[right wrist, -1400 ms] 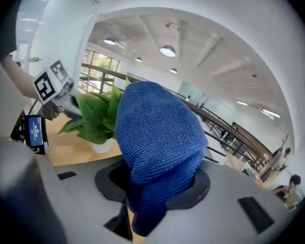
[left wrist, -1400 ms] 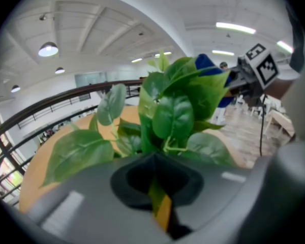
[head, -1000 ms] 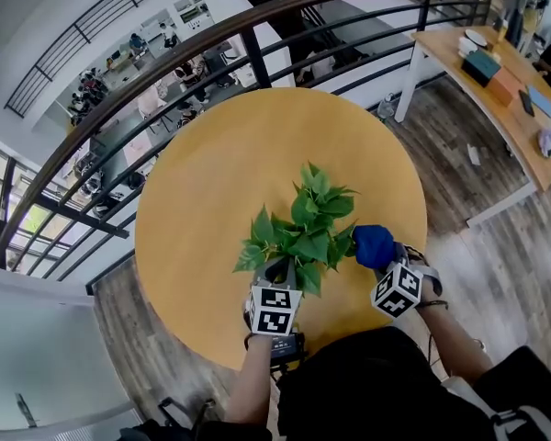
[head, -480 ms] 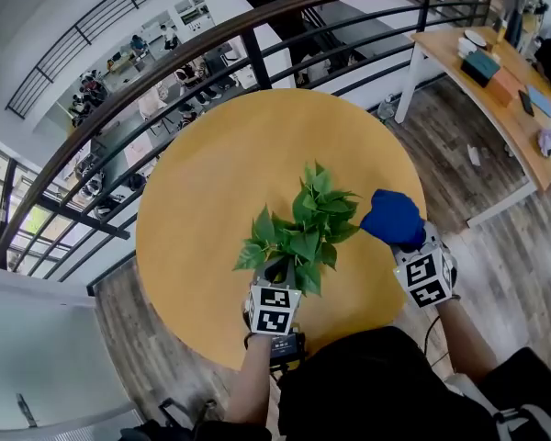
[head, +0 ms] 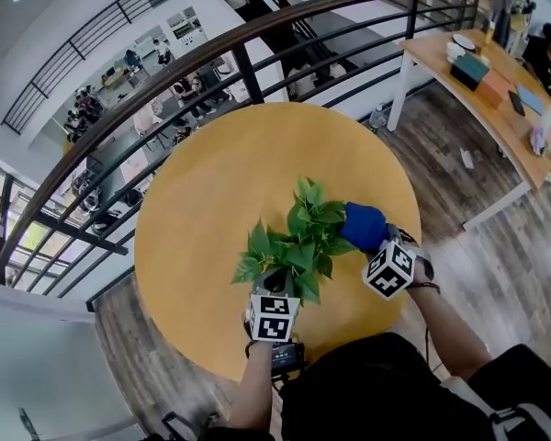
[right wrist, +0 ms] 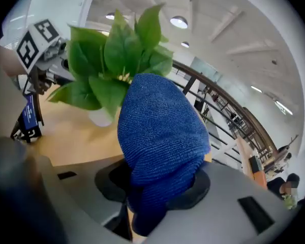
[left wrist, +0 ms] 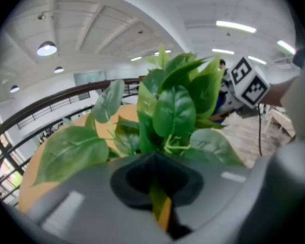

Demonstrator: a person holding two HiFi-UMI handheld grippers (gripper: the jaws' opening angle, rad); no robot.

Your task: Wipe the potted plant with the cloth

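A leafy green potted plant (head: 298, 237) stands on the round yellow table (head: 211, 182), towards its near side. My left gripper (head: 279, 281) reaches in from the near side under the leaves and is shut, with a strip of green leaf (left wrist: 156, 197) in the slit between its jaws. My right gripper (head: 378, 251) is shut on a bunched blue cloth (head: 363, 226), which rests against the plant's right-hand leaves. In the right gripper view the cloth (right wrist: 160, 131) fills the middle, with the plant (right wrist: 117, 55) and its white pot (right wrist: 99, 117) just beyond.
A dark curved railing (head: 257, 26) runs behind the table, with a drop to a lower floor past it. A long wooden desk (head: 496, 99) with several items stands at the upper right. Wood flooring (head: 459, 237) lies to the right of the table.
The right gripper swung the blue cloth out to the right, away from the leaves, then came back in; the cloth now lies against the plant's right side. The left gripper stayed put.
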